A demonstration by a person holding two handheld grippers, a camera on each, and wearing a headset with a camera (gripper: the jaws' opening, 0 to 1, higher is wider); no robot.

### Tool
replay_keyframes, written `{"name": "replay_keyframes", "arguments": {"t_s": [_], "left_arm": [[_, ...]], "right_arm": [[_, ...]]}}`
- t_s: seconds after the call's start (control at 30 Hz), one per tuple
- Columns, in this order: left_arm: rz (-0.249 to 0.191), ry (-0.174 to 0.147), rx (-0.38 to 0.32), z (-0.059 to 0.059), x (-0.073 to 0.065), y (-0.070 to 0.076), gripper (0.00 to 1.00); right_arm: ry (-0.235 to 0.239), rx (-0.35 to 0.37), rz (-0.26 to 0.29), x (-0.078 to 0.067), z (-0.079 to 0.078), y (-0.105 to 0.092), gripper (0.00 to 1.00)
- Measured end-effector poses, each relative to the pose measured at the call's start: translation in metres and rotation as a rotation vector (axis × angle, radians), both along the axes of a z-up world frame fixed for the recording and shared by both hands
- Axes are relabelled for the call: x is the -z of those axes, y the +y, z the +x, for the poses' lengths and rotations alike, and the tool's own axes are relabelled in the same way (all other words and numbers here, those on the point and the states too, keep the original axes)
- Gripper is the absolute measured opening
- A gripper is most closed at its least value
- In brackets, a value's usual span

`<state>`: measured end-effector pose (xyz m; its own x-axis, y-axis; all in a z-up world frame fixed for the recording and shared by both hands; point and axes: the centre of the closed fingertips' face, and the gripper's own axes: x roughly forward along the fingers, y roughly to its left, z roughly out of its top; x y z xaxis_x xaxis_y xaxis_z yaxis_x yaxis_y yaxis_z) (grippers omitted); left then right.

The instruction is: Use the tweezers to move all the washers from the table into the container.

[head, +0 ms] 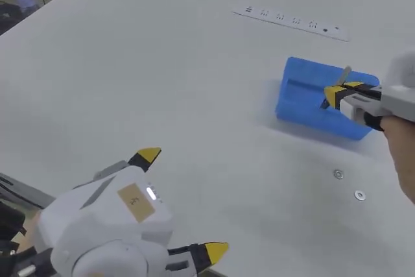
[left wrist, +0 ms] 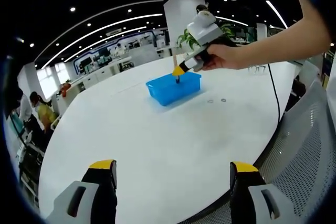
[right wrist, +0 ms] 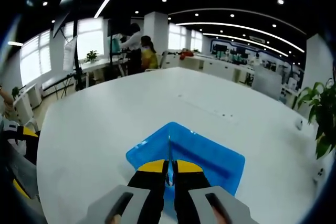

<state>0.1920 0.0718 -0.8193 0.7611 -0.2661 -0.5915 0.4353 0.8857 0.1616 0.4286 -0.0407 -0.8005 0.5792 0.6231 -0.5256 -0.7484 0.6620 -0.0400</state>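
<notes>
Poking out between right gripper [right wrist: 169,170] fingers [right wrist: 152,167], tweezers [right wrist: 169,149] over the container [right wrist: 212,157].

The table [head: 194,82] is smooth, matt white. The container [head: 305,105] looks like blue plastic — faintly translucent and glossy in the right gripper view. The washers [head: 338,174] are bright, shiny metal. The tweezers [right wrist: 169,156] look like thin grey metal. The left gripper [head: 183,202] has a smooth white plastic shell — matt black jaws, yellow tips.
</notes>
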Motion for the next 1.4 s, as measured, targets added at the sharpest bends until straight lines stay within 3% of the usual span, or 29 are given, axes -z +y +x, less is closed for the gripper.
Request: {"name": "replay_keyframes", "arguments": {"t_s": [0.3, 0.33, 0.87, 1.07, 1.4], "left_arm": [[0.004, 0.002, 0.002, 0.000, 0.000, 0.000, 0.91], [0.004, 0.002, 0.001, 0.000, 0.000, 0.000, 0.91], [-0.006, -0.008, -0.004, 0.001, -0.001, 0.000, 0.91], [-0.006, -0.012, -0.003, 0.001, -0.002, 0.000, 0.91], [-0.013, -0.015, 0.000, 0.001, -0.003, 0.000, 0.91]], "right_arm": [[0.021, -0.001, -0.014, 0.013, -0.008, 0.001, 0.02], [0.000, -0.001, -0.004, 0.011, -0.007, 0.002, 0.02], [0.019, 0.015, -0.018, 0.010, -0.006, -0.001, 0.02], [0.001, 0.023, -0.008, -0.002, -0.004, -0.004, 0.02], [-0.052, 0.052, 0.082, -0.044, -0.008, -0.009, 0.02]]}}
